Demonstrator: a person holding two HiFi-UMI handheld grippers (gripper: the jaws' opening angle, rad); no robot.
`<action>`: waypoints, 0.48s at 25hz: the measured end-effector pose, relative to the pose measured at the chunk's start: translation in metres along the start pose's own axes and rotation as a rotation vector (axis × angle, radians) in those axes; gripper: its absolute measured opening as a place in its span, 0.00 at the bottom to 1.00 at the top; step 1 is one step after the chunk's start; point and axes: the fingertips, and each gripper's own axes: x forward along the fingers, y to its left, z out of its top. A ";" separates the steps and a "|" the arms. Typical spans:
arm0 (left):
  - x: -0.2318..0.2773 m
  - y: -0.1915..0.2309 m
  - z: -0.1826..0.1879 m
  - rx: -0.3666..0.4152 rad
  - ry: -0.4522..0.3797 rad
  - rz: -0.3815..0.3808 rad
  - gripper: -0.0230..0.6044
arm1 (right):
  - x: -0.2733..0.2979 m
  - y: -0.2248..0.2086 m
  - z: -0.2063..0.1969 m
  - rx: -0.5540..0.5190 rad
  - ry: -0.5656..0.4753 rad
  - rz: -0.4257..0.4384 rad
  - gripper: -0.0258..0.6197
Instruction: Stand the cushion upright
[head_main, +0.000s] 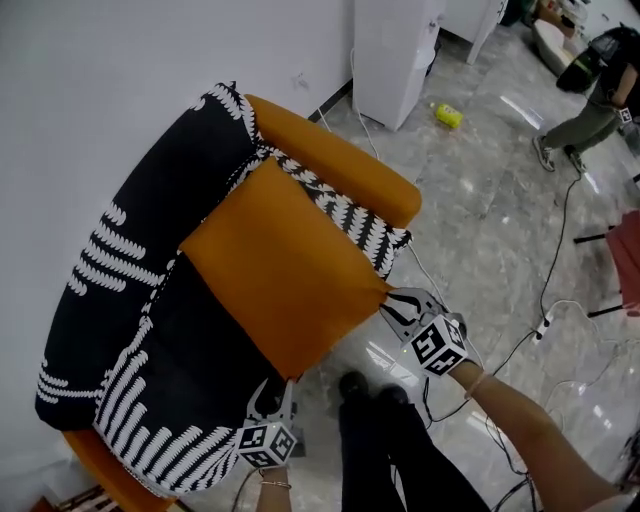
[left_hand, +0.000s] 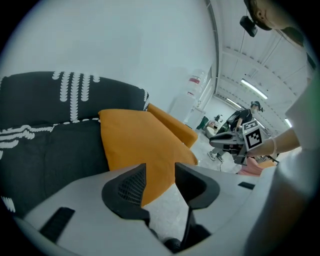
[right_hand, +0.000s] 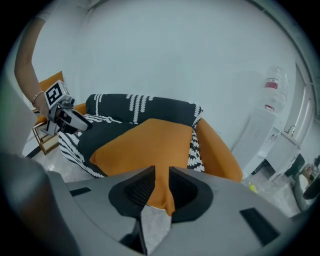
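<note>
The person's two forearms reach in toward the sofa's front edge, each hand carrying a grey two-jaw gripper topped by a cube of square markers. The left gripper sits at the sofa's front, at the near left corner of the plain orange square fabric cushion. In its own view the left gripper has its jaws spread, with that cushion corner lying between them against the left-hand pad only and pale floor showing beside the other, so nothing is clamped. The right gripper is at the cushion's other front corner, just off the sofa's front. In its own view the right gripper also has its jaws parted, the cushion corner hanging loose between the pads.

The cushion lies on the black sofa with white leaf-pattern bands and orange arms, slanting from the backrest down to the front edge, its two front corners past that edge. Beyond the sofa's far arm stand a white cabinet and a small yellow object on the glossy grey marble floor, where cables trail
</note>
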 end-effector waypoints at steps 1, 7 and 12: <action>0.005 0.004 -0.004 -0.009 0.014 0.005 0.35 | 0.008 -0.001 -0.006 0.001 0.010 -0.001 0.19; 0.032 0.031 -0.041 -0.054 0.074 0.023 0.38 | 0.046 -0.001 -0.051 0.008 0.073 0.008 0.20; 0.057 0.048 -0.073 -0.108 0.108 0.036 0.43 | 0.070 -0.007 -0.092 0.027 0.125 0.004 0.22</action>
